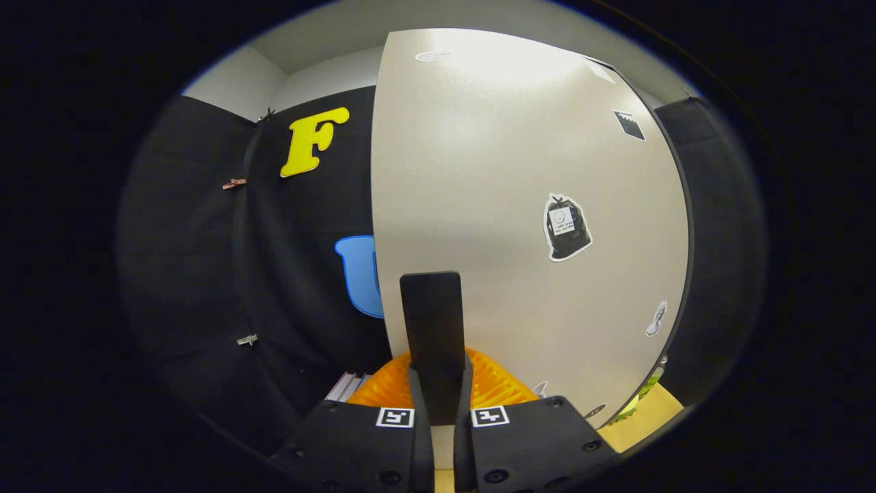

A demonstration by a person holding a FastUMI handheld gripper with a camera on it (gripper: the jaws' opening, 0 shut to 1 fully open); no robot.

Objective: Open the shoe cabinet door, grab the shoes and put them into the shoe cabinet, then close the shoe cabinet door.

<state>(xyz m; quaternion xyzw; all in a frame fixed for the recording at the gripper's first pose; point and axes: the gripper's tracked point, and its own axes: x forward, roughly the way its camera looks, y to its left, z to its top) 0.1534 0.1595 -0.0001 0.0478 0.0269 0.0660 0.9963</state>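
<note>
The tongs [434, 342] stand close against the shoe cabinet door [506, 205], a broad pale panel with a dark rim along its right edge, and their fingers are drawn together with no gap visible between them and nothing held between them. The tips rise as one narrow upright bar that overlaps the lower part of the door near its left edge; whether they actually touch the panel cannot be told. Several stickers dot the door: a black bag-shaped sticker [567, 228] sits right of centre, a small dark square sticker [629, 124] lies higher toward the right rim, and a little pale one [656, 319] sits lower by the same rim. Just behind the fingers, at the foot of the door, an orange ribbed object [493, 385] bulges out on both sides of them; what it is cannot be made out. To its left a few flat pale items [345, 386] lie stacked against the black cloth wall [205, 274]. A strip of light wooden bench [650, 414] shows below the door's right corner, with something yellow-green [640, 397] at its edge.
</note>
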